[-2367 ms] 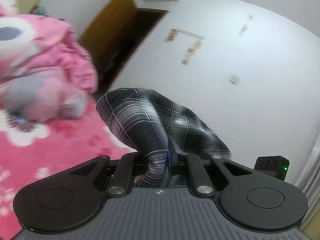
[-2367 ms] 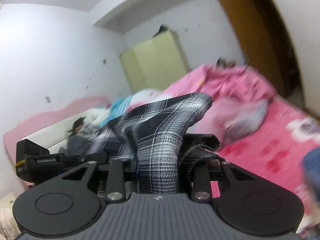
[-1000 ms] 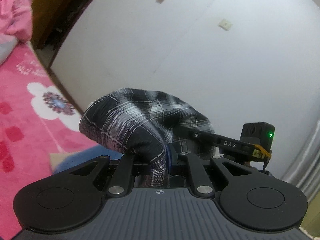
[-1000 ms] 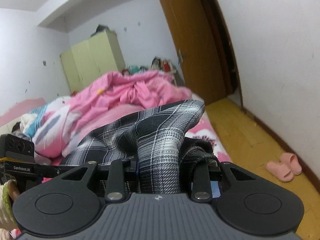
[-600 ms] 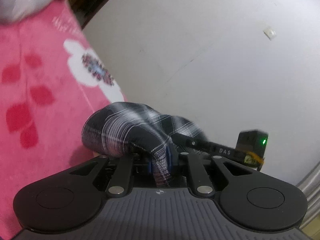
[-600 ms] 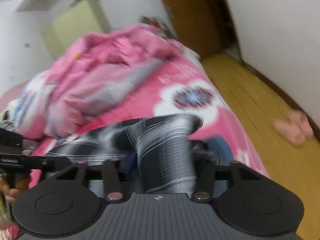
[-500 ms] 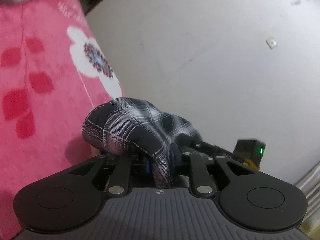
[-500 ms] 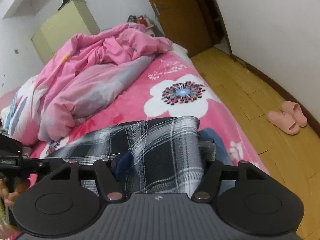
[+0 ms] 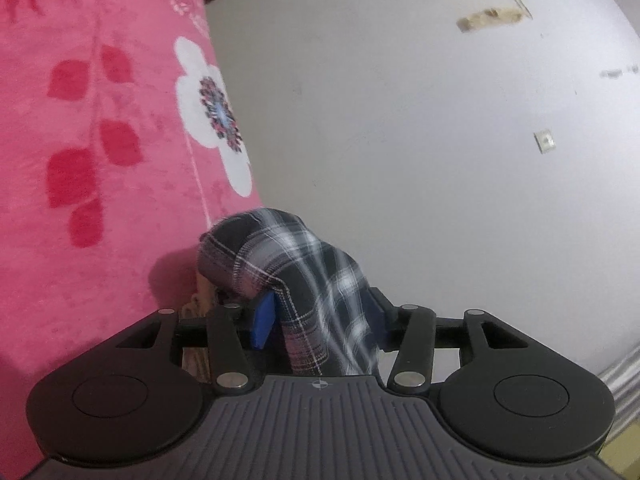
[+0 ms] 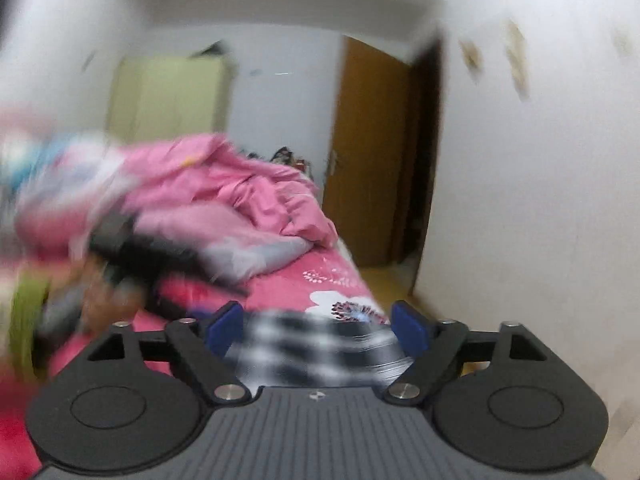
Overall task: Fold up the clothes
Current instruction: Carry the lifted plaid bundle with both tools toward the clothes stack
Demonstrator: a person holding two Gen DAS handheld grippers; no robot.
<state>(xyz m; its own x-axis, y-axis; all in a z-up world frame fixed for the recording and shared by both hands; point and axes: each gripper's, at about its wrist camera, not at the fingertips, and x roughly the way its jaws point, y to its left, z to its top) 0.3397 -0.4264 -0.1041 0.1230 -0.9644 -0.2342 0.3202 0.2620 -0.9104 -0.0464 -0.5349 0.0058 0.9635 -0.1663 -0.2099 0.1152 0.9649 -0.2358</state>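
The black-and-white plaid garment [image 9: 304, 280] is bunched at the edge of the pink bed. It lies between the fingers of my left gripper [image 9: 320, 316], whose jaws are opening. The blue left pad [image 9: 262, 320] stands clear of the cloth, so the hold looks loose. In the right wrist view, which is blurred by motion, the plaid garment [image 10: 316, 344] lies low between the two blue pads [image 10: 224, 326]. My right gripper [image 10: 316, 326] is spread wide and its jaws are opening, neither pad pressing on the cloth.
A pink flowered blanket [image 9: 100, 140] covers the bed, with a white wall [image 9: 400, 120] close beside it. A heaped pink duvet [image 10: 240, 200] lies farther up the bed. Behind stand a brown door [image 10: 372, 152] and a pale green wardrobe [image 10: 168, 96]. A blurred dark shape [image 10: 132, 252] crosses at left.
Both grippers came down to the bed with the plaid garment and spread their jaws off it. The right view has since swung fast and now blurs.
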